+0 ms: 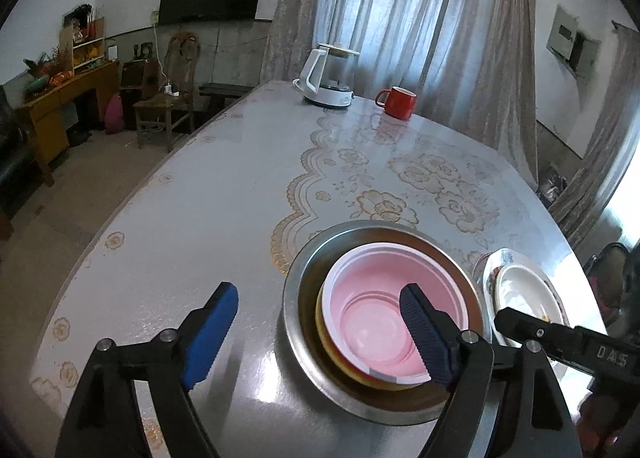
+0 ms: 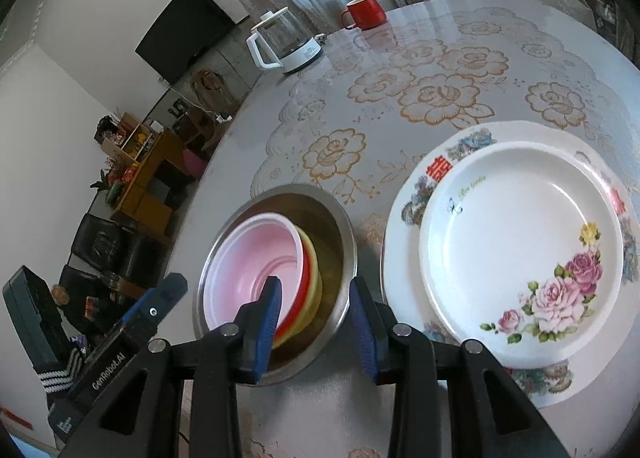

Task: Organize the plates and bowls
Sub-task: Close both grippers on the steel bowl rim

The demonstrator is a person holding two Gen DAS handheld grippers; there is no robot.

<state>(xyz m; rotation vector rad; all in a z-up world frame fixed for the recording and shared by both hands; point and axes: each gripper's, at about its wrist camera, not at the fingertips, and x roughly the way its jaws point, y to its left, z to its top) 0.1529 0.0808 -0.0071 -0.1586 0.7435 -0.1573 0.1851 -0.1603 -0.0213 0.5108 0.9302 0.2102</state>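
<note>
While the left gripper (image 1: 318, 332) hangs with jaws wide apart and nothing between them, one pad over the pink bowl (image 1: 384, 322), that bowl sits nested on a red and a yellow bowl (image 2: 314, 282) inside the steel bowl (image 2: 344, 234) on the counter (image 1: 200, 218). Right gripper (image 2: 316, 322) has jaws partly apart, straddling the steel bowl's near wall, no press visible. Flower plate (image 2: 520, 242) is stacked on the larger patterned plate (image 2: 404, 242) just beside. Likely a release step: lift clear straight up, don't clip rims. Kettle (image 1: 328, 76) and red mug (image 1: 396, 102) stand far off.
</note>
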